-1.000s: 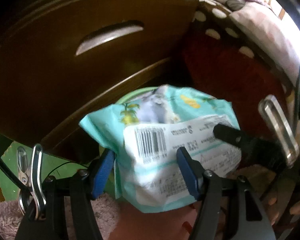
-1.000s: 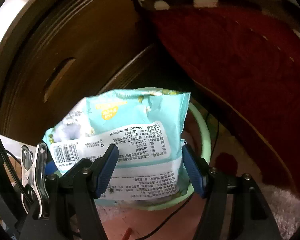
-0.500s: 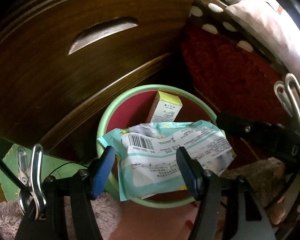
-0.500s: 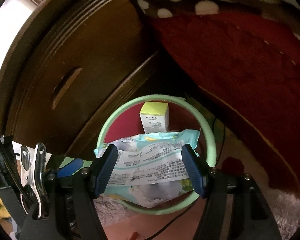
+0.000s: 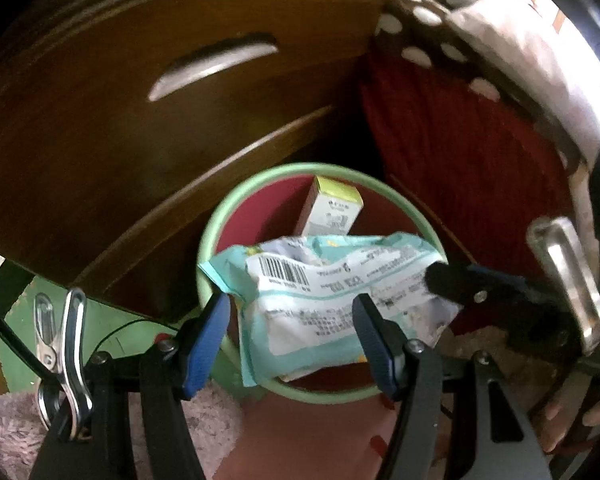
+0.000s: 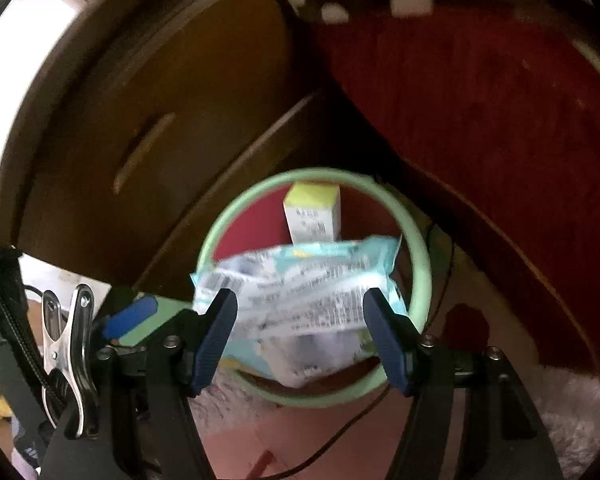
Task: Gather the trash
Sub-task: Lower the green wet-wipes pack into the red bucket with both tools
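Between a dark wooden cabinet and a red bedspread, a green-rimmed bin is seen on the floor by a pink rug. A crumpled teal wrapper with a barcode is draped across its rim, before a small box. Both left gripper and right gripper are spread, gripping nothing.

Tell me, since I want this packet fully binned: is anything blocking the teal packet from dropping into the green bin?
Partly. The teal packet lies across the green bin's rim, one corner hanging over the edge. A small yellow-topped box stands inside behind it but leaves room. Nothing else visible blocks it; both tongs are open.
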Motion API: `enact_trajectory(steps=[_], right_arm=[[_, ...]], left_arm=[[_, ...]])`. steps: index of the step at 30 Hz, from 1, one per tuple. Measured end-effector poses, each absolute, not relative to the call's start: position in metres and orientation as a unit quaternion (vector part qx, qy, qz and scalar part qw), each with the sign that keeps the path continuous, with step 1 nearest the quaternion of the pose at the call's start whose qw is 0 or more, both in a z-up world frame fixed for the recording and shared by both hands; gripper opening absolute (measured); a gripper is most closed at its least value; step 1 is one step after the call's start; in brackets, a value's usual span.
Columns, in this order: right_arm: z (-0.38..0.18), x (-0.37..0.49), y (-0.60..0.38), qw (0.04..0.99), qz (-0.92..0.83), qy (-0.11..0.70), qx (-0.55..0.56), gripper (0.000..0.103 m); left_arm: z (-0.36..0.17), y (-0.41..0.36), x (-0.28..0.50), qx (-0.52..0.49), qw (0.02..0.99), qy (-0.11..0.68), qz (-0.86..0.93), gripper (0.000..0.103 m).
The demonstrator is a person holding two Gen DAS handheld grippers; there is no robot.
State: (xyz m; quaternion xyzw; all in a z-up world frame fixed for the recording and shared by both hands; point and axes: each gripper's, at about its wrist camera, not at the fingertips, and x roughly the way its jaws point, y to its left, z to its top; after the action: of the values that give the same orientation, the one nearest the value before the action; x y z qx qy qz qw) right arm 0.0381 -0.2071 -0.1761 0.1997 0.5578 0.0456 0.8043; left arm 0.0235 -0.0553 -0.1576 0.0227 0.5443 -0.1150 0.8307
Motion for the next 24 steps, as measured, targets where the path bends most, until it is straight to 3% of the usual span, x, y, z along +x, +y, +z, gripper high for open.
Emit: enact_trajectory(steps=[9,24], right_arm=[[-0.215,0.041,-0.208,0.760,0.006,0.617,0.204,0.067],[-0.233,0.055,-0.193,0.766,-0.012,0.622,0.160,0.067]], left_arm=[[-0.192,-0.056,0.031,0.010,0.799,0.593,-0.096,0.066],[-0.217,-0.067,0.046,0.039,0.798,0.597,-0.065,0.064]])
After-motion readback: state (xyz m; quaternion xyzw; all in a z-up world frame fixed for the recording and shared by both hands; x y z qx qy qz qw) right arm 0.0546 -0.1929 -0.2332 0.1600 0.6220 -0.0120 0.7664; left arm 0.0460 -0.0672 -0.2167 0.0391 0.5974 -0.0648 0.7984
